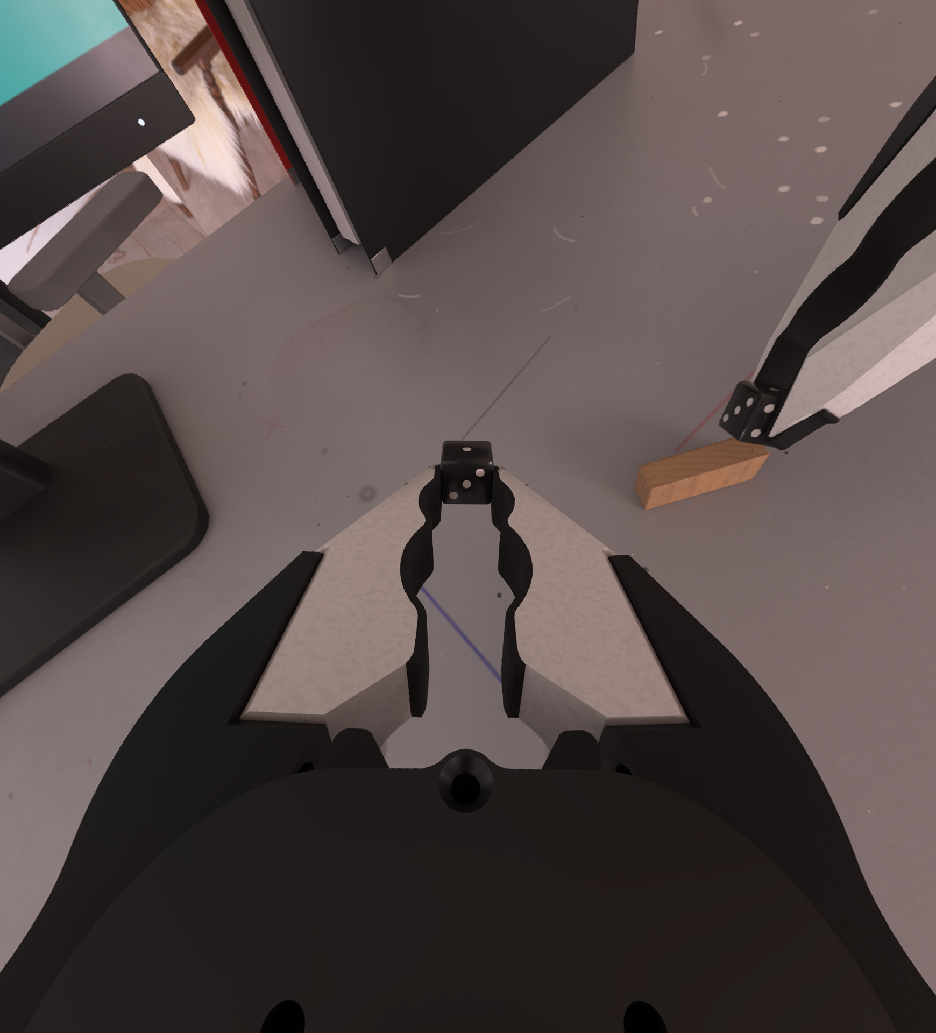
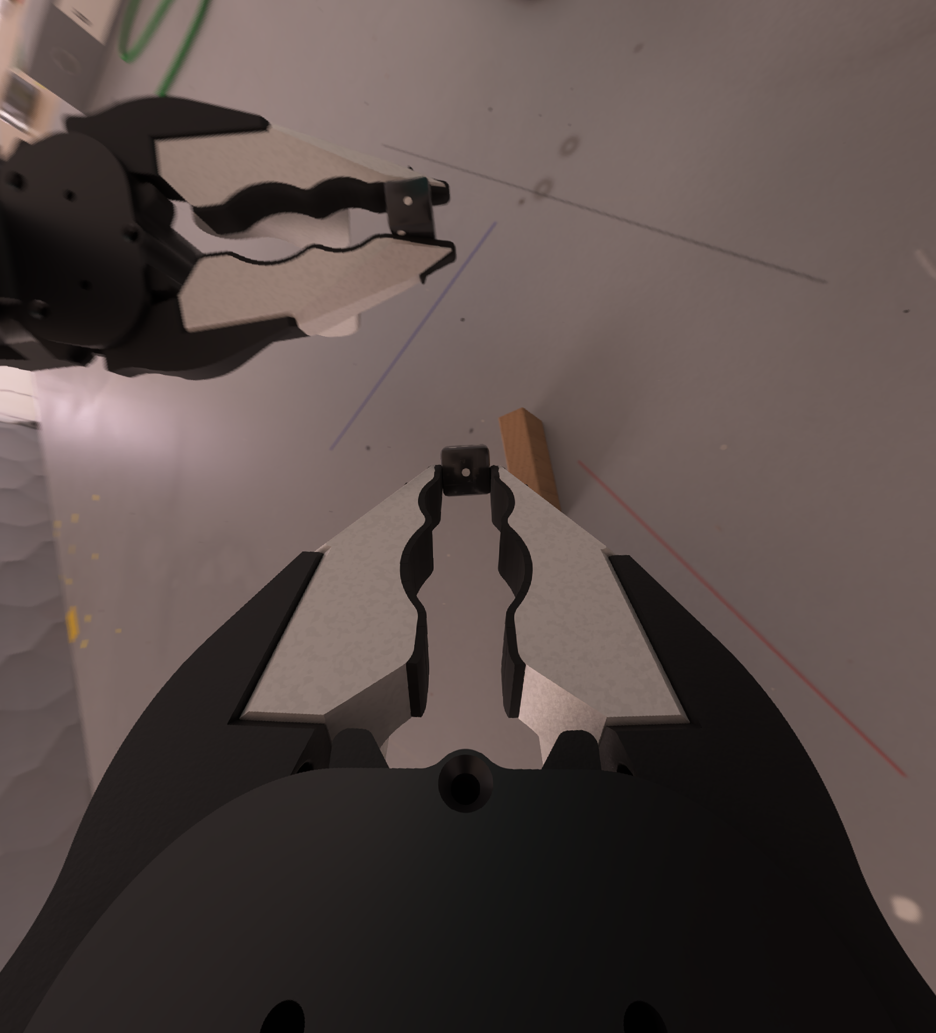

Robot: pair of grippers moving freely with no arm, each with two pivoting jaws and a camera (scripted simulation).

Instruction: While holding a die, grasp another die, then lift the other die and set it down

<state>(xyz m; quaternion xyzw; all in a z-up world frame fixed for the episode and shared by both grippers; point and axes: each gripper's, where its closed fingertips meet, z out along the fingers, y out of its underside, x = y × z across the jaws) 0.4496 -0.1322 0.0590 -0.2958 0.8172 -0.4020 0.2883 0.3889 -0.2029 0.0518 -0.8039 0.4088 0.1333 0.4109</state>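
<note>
My left gripper (image 1: 466,475) is shut on a black die with white pips (image 1: 466,474), pinched at the fingertips above the grey table. It also shows in the right wrist view (image 2: 418,218) at the upper left, with its die (image 2: 410,207). My right gripper (image 2: 466,474) is shut on a second black die (image 2: 466,470). In the left wrist view the right gripper (image 1: 756,416) comes in from the upper right with that die (image 1: 745,416) at its tips, just above a wooden block (image 1: 700,474). Whether either die touches the table I cannot tell.
The wooden block (image 2: 527,453) lies on the grey table just beyond my right fingertips. A black box (image 1: 454,112) stands at the back, a monitor with a black base (image 1: 91,503) at the left. A green cable (image 2: 175,56) lies far off.
</note>
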